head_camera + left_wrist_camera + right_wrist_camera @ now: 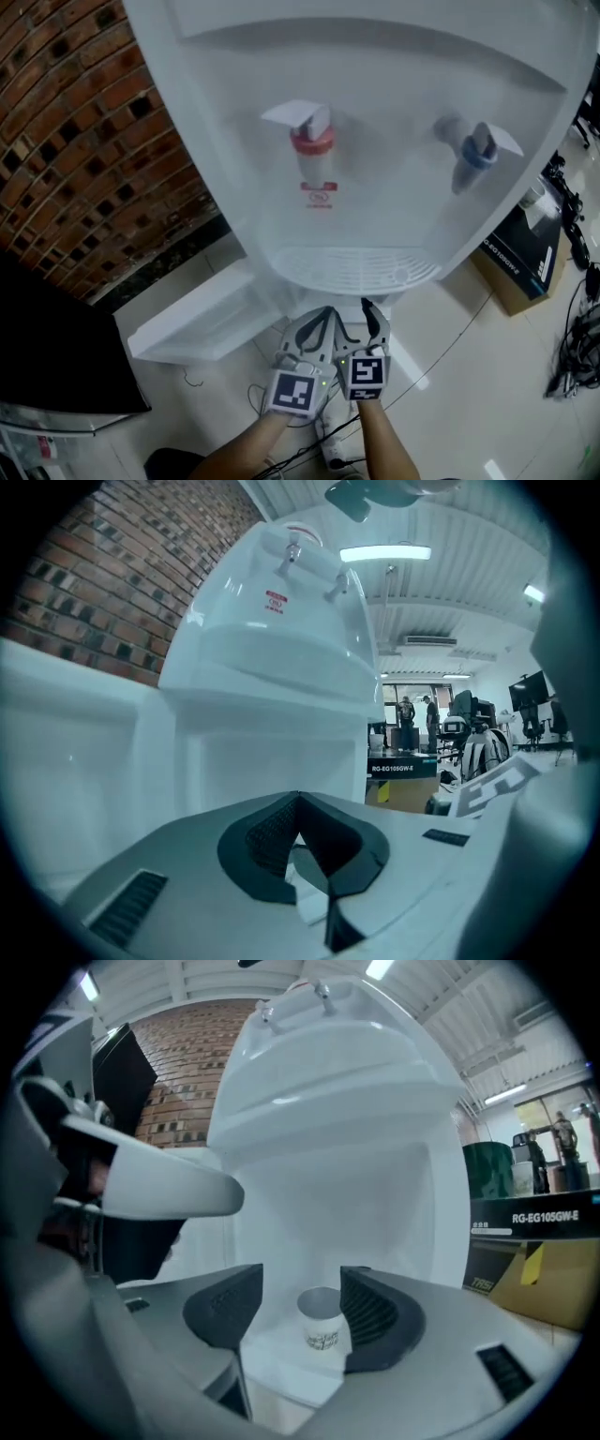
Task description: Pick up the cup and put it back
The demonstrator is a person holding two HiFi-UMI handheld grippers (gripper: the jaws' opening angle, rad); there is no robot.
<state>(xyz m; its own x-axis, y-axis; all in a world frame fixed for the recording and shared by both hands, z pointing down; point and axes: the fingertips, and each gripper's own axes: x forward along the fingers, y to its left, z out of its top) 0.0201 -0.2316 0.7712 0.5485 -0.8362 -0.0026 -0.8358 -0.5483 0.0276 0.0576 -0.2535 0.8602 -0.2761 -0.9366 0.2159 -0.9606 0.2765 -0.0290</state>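
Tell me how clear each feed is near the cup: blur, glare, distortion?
Head view: soft and hazy over the white water dispenser, cup not made out. Right gripper view: fisheye bending, dark corners, yet the cup shows fairly sharp between open jaws. Left gripper view: same fisheye, ceiling light glares.

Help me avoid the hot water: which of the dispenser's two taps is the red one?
The left tap in the head view, with a red collar and a red label under it; the right tap is blue.

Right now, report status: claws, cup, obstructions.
Left claw shut, empty. Right claw open, cup upright between the jaws, ungripped. Cup on white ledge at dispenser foot. Nothing between claw and cup.
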